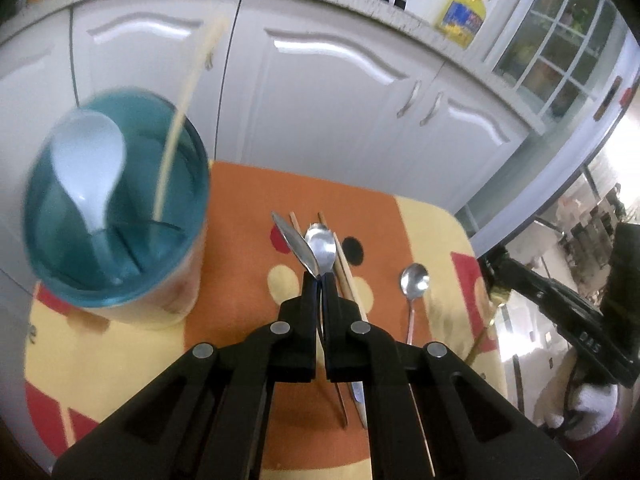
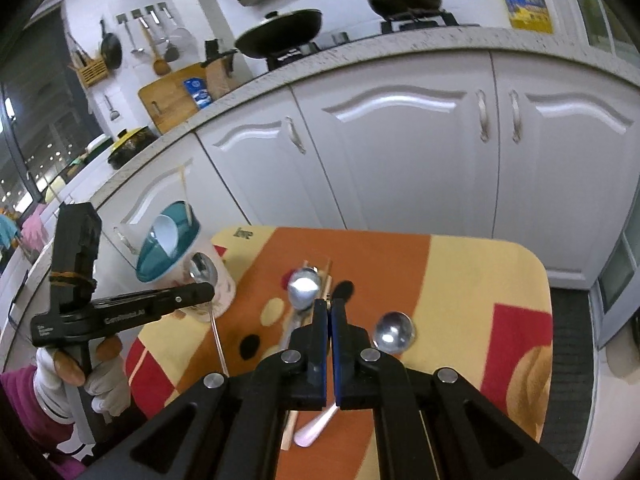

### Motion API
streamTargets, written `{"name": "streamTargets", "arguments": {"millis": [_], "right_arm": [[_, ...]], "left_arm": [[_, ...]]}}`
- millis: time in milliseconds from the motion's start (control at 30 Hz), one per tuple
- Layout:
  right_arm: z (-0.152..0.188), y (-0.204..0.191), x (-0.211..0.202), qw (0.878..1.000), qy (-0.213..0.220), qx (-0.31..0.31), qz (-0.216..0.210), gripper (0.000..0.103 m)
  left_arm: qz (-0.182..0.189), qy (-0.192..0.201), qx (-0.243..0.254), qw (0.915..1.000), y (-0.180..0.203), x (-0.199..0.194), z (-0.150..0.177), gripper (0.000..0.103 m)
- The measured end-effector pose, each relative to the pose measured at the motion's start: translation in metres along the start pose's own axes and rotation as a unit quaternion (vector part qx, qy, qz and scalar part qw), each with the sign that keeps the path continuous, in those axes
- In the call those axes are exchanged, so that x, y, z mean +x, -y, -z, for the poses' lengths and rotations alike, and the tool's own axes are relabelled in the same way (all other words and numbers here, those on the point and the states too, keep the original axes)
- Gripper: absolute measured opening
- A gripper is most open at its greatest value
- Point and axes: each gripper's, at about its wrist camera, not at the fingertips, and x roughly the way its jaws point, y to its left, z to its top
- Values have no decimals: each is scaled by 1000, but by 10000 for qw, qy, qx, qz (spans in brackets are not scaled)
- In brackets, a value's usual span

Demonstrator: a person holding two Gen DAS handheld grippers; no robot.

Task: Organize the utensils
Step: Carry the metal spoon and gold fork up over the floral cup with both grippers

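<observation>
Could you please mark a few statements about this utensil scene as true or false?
1. A white spoon stands in the teal-rimmed holder. True.
2. The left gripper is open and empty. False: it is shut on a metal spoon.
3. The oil bottle sits on the table. False: it stands on the counter.
4. Chopsticks lie on the table. True.
5. The right gripper is shut. True, on a thin gold utensil.
</observation>
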Motion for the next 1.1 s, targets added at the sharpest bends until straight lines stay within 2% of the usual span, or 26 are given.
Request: {"name": "streamTargets", "arguments": {"millis": [333, 533, 700, 833, 967, 1100], "right_arm": [[-19, -42, -5, 9990, 176, -380, -122, 1], [-43, -78, -8, 9963, 382, -732, -227, 1], [-70, -113, 1, 9929, 553, -999, -334, 1], [-94, -140, 14, 9902, 692, -1153, -378, 1], [-113, -161, 29, 9874, 833, -1314, -295, 1], [-124, -177, 50, 9853, 943, -1416, -135, 1]], "left_arm": [[-26, 532, 14, 9986, -6, -58, -9, 1], [-166, 1006, 86, 9948, -15, -103, -29, 1], [-467, 1488, 31, 9878, -36, -136, -52, 1], [-743, 1716, -56, 9823, -56, -149, -68, 1], [-1024, 1899, -115, 9764, -75, -153, -82, 1], [-1248, 1913, -108, 9735, -85, -143, -88, 1]]}}
